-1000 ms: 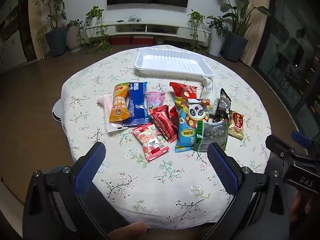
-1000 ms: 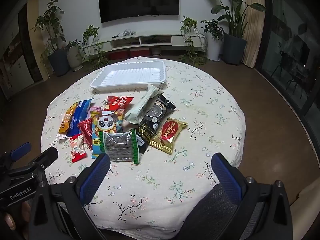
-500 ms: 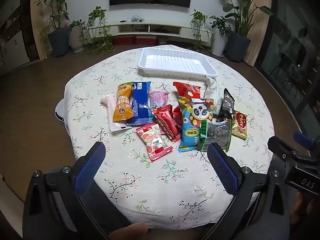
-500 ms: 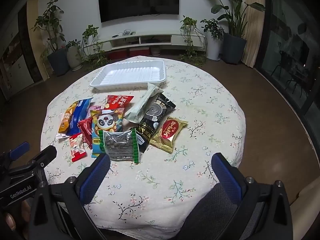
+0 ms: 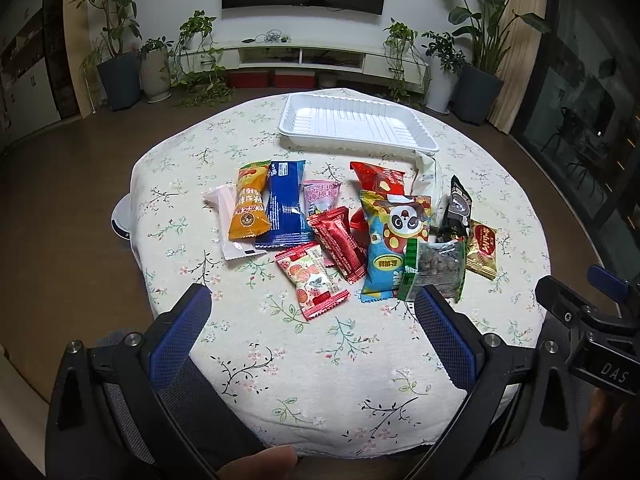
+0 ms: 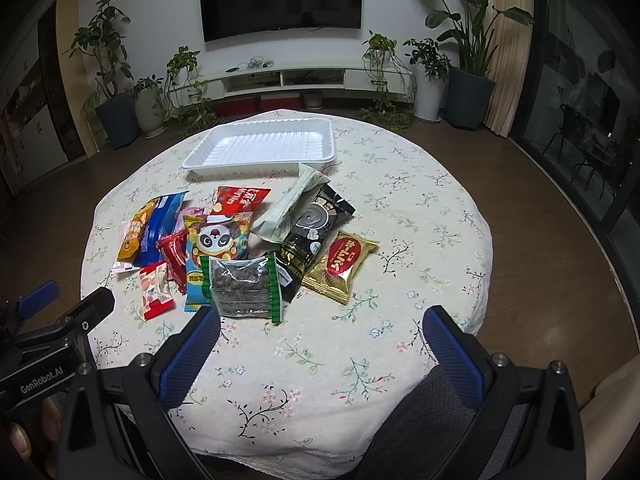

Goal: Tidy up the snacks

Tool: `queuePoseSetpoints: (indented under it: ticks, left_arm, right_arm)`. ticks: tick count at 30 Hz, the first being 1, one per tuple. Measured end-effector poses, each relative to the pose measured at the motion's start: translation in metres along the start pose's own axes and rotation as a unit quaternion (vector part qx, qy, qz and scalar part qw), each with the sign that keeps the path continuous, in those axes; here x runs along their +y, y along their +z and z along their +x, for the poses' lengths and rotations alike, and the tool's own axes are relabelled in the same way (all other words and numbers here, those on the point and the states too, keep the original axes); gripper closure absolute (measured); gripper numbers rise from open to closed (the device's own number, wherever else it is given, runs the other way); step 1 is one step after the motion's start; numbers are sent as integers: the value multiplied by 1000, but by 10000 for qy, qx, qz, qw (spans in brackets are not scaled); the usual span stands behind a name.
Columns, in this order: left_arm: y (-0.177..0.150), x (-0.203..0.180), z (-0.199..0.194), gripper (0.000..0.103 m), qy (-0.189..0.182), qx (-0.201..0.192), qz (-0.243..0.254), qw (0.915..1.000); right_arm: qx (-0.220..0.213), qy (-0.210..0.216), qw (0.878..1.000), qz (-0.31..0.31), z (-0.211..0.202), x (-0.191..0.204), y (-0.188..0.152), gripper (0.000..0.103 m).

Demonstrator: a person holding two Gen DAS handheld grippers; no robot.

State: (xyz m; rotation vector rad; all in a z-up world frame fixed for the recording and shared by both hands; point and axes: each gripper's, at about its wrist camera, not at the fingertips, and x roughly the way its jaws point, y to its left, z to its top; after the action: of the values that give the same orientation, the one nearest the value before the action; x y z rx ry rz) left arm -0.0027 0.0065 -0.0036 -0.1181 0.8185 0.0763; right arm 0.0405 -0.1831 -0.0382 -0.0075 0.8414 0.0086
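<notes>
**Snack sort: nothing yet lifted, tray empty**

Nearest: left gripper [image 5: 312, 322] and right gripper [image 6: 320, 340], one each, both spread wide and holding nothing, poised over the near edge of the round table [image 6: 420, 208] with its floral cloth.

Mid-table: one loose cluster of snack packets, twelve counted, several overlapping.
- Front row: one red-and-white sweet packet [image 5: 312, 280], one clear green-edged bag of dark nuts [image 6: 244, 286], one gold-and-red packet [image 6: 342, 266].
- Behind: one panda packet [image 5: 394, 240], one dark red bar [image 5: 340, 238], one black packet [image 6: 316, 226], one blue packet [image 5: 285, 204], one orange packet [image 5: 248, 200], one pale pink packet [image 5: 228, 220] partly beneath it, one small pink packet [image 5: 320, 196], one red packet [image 5: 378, 178], one pale green pouch [image 6: 290, 210].

Far: one white tray [image 5: 356, 126], empty, just beyond the cluster.

Step judged: the opening approach, with no packet in the tray. The next move likely calls for lowering one gripper onto a front-row packet lying clear of its neighbours and pinching it by an edge before carrying it across to the tray.
</notes>
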Motion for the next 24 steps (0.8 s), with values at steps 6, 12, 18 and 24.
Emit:
queuePoseSetpoints:
  ticks: [6,12,18,24]
  left_arm:
    - [0,-1,0,0,-4,7,5,10000]
    - [0,0,0,0,-2,9,4,10000]
    - [0,0,0,0,-6,8,7,10000]
    - [-1,0,0,0,-6,14,1,10000]
  right_arm:
    - [2,-12,10000,-6,0,1,0,0]
    - [6,-17,10000,-13,1,1,-1,0]
    - [7,-19,10000,-12,1,2,-1,0]
    - [12,-21,10000,-15,1,2,-1,0]
